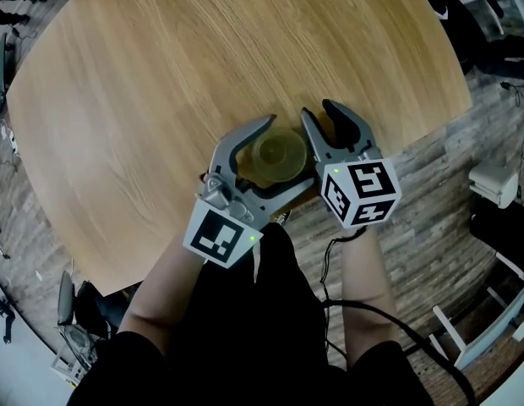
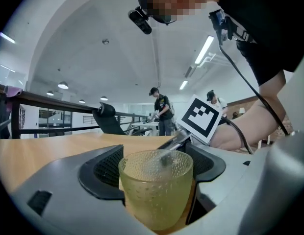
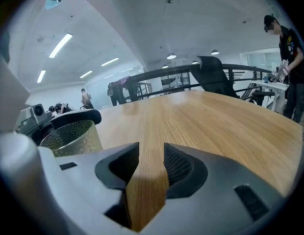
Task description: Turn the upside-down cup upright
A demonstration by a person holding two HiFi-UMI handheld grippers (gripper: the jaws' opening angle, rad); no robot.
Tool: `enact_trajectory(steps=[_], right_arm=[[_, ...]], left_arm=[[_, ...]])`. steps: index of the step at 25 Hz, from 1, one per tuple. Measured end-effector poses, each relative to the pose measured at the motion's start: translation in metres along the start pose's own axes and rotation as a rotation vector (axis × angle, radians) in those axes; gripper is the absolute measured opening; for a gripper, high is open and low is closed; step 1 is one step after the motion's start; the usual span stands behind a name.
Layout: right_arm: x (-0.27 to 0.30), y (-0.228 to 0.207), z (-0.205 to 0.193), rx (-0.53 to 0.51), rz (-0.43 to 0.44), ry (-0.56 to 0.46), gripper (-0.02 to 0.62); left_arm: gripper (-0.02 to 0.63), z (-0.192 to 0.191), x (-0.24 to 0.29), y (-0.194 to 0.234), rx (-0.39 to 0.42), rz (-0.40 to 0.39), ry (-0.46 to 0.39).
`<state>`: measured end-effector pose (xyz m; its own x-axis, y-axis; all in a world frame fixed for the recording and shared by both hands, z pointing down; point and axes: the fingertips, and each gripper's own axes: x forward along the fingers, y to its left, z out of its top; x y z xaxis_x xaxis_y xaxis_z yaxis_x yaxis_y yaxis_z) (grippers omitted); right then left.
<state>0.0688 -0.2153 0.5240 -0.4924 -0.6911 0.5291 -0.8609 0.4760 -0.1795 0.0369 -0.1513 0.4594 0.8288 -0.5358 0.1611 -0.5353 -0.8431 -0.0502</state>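
A yellow-green dimpled glass cup stands mouth up on the round wooden table, near the table's front edge. My left gripper reaches in from the left and is shut on the cup, with a pad against each side. My right gripper is just right of the cup and points across the table. Its jaws stand a narrow gap apart, with only bare wood between them. The cup shows at that view's left edge.
The table's front edge runs right under both grippers, with plank floor beyond it. A black cable trails from the right gripper. A white object lies on the floor at right. People and an office chair stand far off.
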Motion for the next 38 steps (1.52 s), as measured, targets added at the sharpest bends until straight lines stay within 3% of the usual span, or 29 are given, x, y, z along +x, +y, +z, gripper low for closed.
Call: enact_trajectory(steps=[7, 15, 19, 22, 23, 26, 31, 38], right_arm=[[-0.003, -0.001, 0.004, -0.005, -0.003, -0.005, 0.158], [-0.016, -0.006, 0.015, 0.006, -0.038, -0.077, 0.158], [-0.045, -0.003, 0.034, 0.013, -0.093, -0.161, 0.074], [-0.069, 0.014, 0.053, -0.006, -0.105, -0.226, 0.032], [-0.077, 0.022, 0.059, -0.018, -0.102, -0.246, 0.025], [-0.105, 0.051, 0.077, -0.03, -0.084, -0.287, 0.015], [-0.159, 0.099, 0.108, -0.014, -0.063, -0.328, 0.014], [-0.215, 0.155, 0.137, -0.084, -0.064, -0.372, 0.014]], left_arm=[[0.405, -0.003, -0.003, -0.002, 0.019, -0.022, -0.002], [0.405, 0.002, -0.014, 0.002, -0.021, -0.019, -0.051], [0.405, 0.027, -0.032, -0.003, -0.073, -0.003, -0.111], [0.403, 0.052, -0.047, -0.003, -0.055, 0.036, -0.141], [0.382, 0.058, -0.05, -0.003, -0.053, 0.048, -0.141], [0.218, 0.078, -0.066, -0.005, -0.089, 0.105, -0.145], [0.024, 0.121, -0.099, -0.013, -0.115, 0.221, -0.157], [0.009, 0.174, -0.138, -0.032, -0.173, 0.339, -0.159]])
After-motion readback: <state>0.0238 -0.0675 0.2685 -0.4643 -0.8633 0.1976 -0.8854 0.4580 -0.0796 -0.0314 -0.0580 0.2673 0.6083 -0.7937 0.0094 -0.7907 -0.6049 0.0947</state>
